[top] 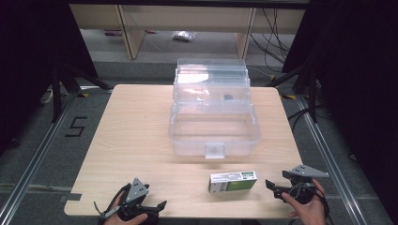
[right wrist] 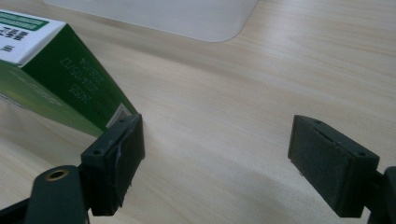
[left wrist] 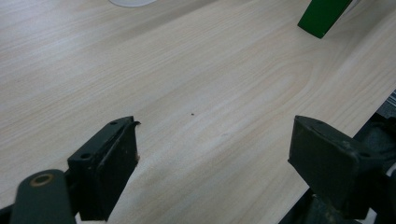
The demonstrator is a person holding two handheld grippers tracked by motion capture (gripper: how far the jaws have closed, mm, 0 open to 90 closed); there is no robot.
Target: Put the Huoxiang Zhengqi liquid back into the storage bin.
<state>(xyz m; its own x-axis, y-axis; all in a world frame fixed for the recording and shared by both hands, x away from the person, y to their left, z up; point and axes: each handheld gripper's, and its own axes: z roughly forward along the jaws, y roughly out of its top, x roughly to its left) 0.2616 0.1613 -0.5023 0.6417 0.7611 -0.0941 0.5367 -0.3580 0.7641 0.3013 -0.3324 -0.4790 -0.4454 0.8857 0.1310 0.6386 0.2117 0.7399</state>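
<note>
A green and white carton lies flat on the wooden table near its front edge; in the right gripper view the carton's green end sits just beyond the left jaw. My right gripper rests at the table's front right, just right of the carton, open with nothing between the pads. My left gripper lies at the front left, held by a hand, open over bare wood. A corner of the carton shows far off in the left gripper view.
A clear plastic storage box with its lid tipped back stands open at the table's middle and far side; a small dark thing lies inside it. Black tripod legs and cables stand on the floor at both sides. Shelving stands behind.
</note>
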